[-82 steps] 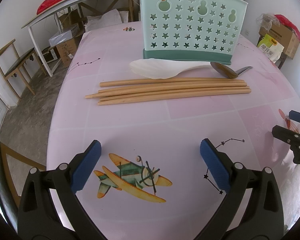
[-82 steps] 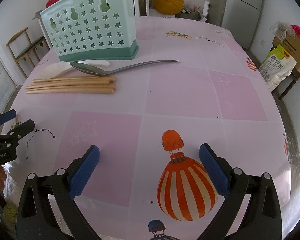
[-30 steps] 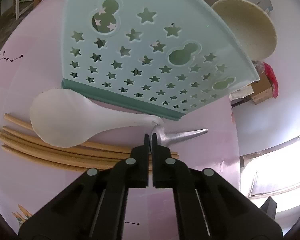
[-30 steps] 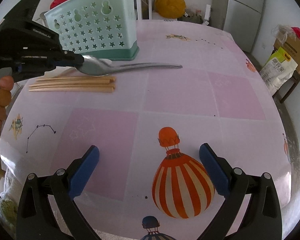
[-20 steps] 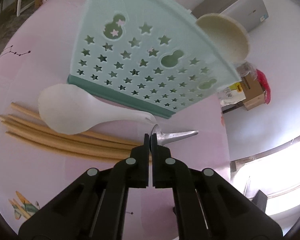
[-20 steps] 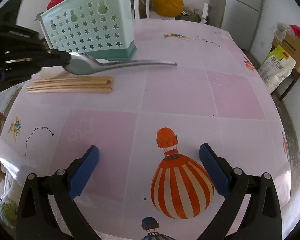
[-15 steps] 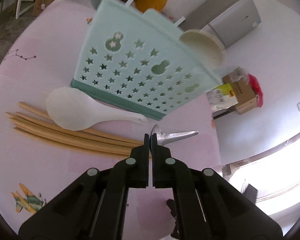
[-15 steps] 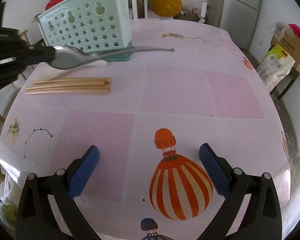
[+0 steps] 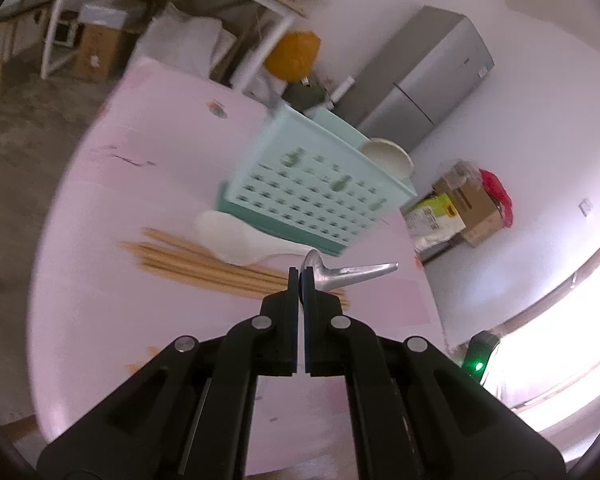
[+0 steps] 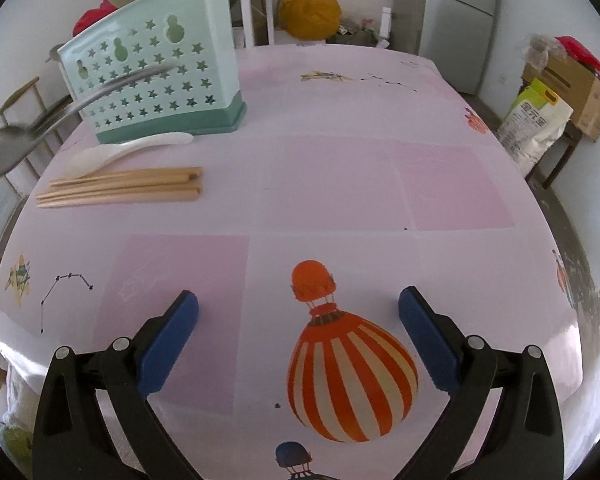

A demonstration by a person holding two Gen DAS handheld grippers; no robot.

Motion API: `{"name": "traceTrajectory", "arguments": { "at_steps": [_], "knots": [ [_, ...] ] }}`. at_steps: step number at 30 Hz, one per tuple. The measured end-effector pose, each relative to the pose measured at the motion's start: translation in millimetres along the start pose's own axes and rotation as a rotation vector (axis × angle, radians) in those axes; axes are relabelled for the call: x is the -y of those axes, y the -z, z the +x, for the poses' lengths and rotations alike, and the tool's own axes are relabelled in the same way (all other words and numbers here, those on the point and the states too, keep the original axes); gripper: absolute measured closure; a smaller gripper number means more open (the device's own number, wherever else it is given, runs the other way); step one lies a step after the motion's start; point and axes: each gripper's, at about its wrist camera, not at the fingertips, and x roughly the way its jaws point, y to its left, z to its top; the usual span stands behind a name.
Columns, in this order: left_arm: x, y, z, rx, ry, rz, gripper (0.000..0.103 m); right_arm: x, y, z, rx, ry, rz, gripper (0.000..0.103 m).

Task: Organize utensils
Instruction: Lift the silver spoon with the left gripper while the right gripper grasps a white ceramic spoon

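Gripping the metal spoon (image 9: 342, 273) by its bowl, left tool (image 9: 300, 276) has lifted it off the bench (image 10: 340, 184), nearer than the basket (image 9: 316, 188); right tool (image 10: 298, 322) gapes empty.

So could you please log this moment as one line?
left gripper: shut on spoon, lifted | right gripper: open, empty | chopsticks, ladle: on table

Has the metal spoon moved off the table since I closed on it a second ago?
Yes. In the right wrist view the metal spoon, clamped in the left gripper, now hangs raised in front of the green holder, above the chopsticks it lay beside.
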Motion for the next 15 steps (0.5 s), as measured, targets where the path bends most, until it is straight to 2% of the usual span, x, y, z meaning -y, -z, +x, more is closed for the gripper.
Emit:
{"name": "traceTrajectory", "arguments": {
  "at_steps": [4, 11, 15],
  "knots": [
    [-26, 7, -27, 0.033, -0.043, 0.005, 0.102, 1, -1, 0, -0.011, 0.002, 0.003, 0.006],
    [-65, 31, -49, 0.031, -0.073, -0.006, 0.102, 3, -9, -1, -0.054, 0.023, 0.009, 0.006],
    [-74, 38, -47, 0.022, -0.099, 0.002, 0.102, -10, -19, -23, 0.032, 0.012, -0.031, 0.006]
  ]
}}
